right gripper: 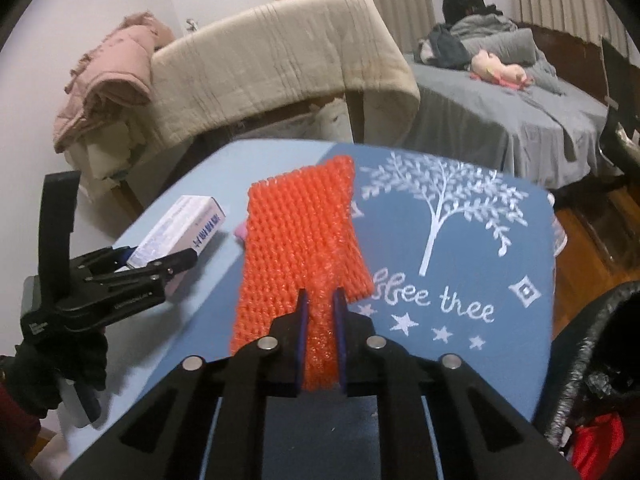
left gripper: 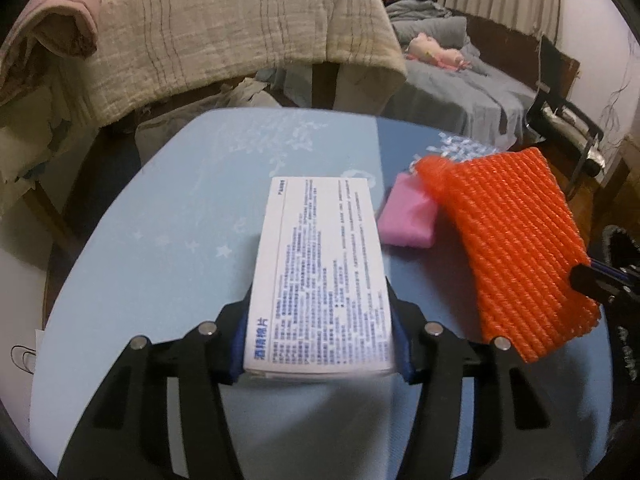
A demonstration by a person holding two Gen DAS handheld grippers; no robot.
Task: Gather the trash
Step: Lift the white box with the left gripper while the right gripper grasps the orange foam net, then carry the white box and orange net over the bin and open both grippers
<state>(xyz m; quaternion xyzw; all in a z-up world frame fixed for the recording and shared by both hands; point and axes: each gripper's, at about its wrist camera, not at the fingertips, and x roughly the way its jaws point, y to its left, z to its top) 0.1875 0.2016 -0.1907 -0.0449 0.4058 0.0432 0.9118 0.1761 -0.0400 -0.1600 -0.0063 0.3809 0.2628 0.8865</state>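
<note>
Box [left gripper: 320, 276], white with blue print, fills the middle of the left wrist view; the left gripper [left gripper: 320, 344] is clamped on its near end, one blue-padded finger on each long side. The far end of the box reaches out over the blue table [left gripper: 160, 220]. To the right of the box lies a pink block [left gripper: 404, 220], flat on the table and partly covered at its upper right corner by an orange foam net [left gripper: 516, 240]. The net runs from the upper middle right of the frame down toward the lower right, where the tip of the right gripper [left gripper: 592, 284] grips its edge. Behind the table a beige blanket [left gripper: 240, 36] hangs over furniture, and a bed [left gripper: 472, 92] with grey sheets sits at the upper right.

In the right wrist view, the right gripper [right gripper: 320, 320] is closed on the near edge of the orange foam net [right gripper: 300, 240], which is bunched between the two fingers and stretches away toward the centre of the frame. At the left of the frame the left gripper [right gripper: 160, 260] holds the box [right gripper: 176, 228] above the table's left edge. A sliver of the pink block [right gripper: 240, 232] peeks out beside the net. The blue table [right gripper: 480, 340] shows a white tree drawing [right gripper: 444, 208] to the right of the net. A black bin [right gripper: 592, 364] with a bag stands at the lower right, beside the table.
</note>
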